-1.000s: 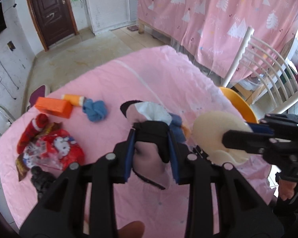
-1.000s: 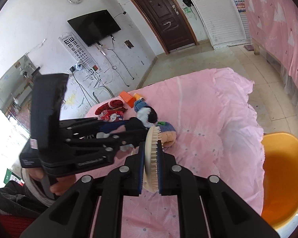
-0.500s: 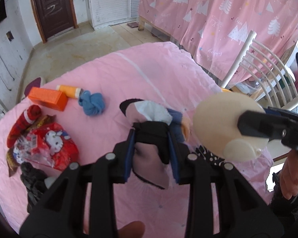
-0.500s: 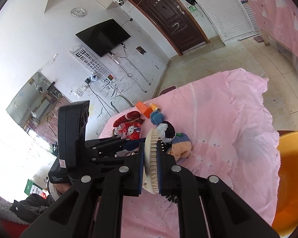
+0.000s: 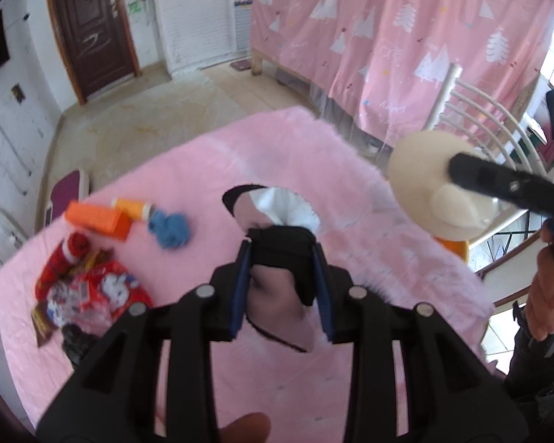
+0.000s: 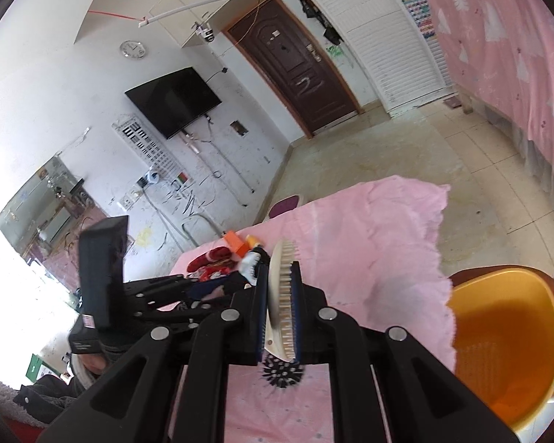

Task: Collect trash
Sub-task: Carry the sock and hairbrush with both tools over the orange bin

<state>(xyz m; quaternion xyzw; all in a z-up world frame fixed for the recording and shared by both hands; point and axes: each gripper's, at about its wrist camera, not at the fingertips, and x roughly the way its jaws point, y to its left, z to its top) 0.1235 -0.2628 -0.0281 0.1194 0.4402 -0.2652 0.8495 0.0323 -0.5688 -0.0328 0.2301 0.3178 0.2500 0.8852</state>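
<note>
My left gripper [image 5: 282, 258] is shut on a black and white sock [image 5: 277, 217] and holds it above the pink tablecloth [image 5: 188, 170]. My right gripper [image 6: 280, 288] is shut on a cream scrubbing brush [image 6: 282, 284] and holds it raised off the table; the brush also shows at the right of the left wrist view [image 5: 428, 181]. An orange bin [image 6: 498, 343] stands beside the table at the right. The left gripper also shows in the right wrist view [image 6: 218, 288], to the left of the brush.
On the cloth's left side lie an orange box [image 5: 96, 217], an orange bottle [image 5: 133, 208], a blue cloth ball [image 5: 171, 229], a red sock [image 5: 64, 262] and red snack wrappers [image 5: 92, 295]. A black spiky brush [image 6: 282, 371] lies under the right gripper. A white chair [image 5: 480, 110] stands behind.
Both grippers have risen with their loads. The cream brush moved up and to the right in the left wrist view. The sock stays held above the cloth.
</note>
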